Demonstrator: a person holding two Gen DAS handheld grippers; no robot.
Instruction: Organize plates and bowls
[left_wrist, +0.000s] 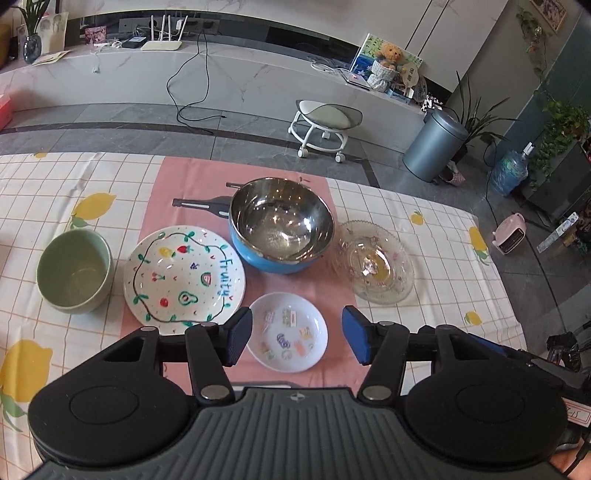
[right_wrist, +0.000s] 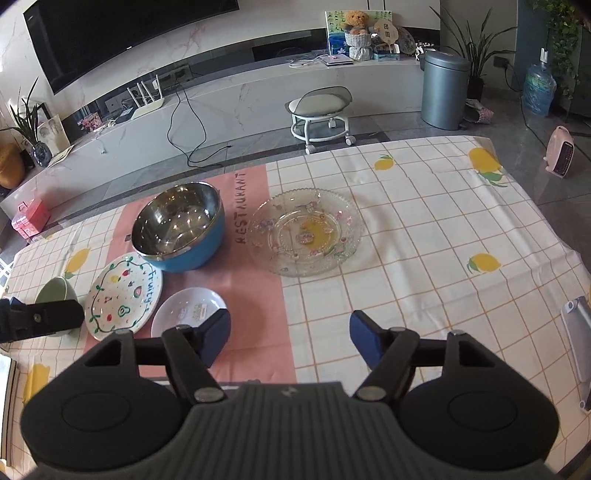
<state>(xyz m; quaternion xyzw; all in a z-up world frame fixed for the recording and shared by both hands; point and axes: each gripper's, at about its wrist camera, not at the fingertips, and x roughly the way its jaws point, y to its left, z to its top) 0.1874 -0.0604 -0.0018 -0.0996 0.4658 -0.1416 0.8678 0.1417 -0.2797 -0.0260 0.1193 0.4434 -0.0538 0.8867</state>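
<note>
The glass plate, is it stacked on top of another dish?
No, the glass plate lies alone on the tablecloth, apart from the blue steel bowl at its left.

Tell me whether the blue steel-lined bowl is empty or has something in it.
Empty. The blue bowl stands upright, and its shiny steel inside shows only reflections in both wrist views; nothing lies in it.

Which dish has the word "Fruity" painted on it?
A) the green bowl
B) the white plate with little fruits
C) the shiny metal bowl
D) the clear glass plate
B: the blue word "Fruity" runs along the right side of the white plate with little fruits, which lies flat between the green bowl and the shiny metal bowl.
</note>
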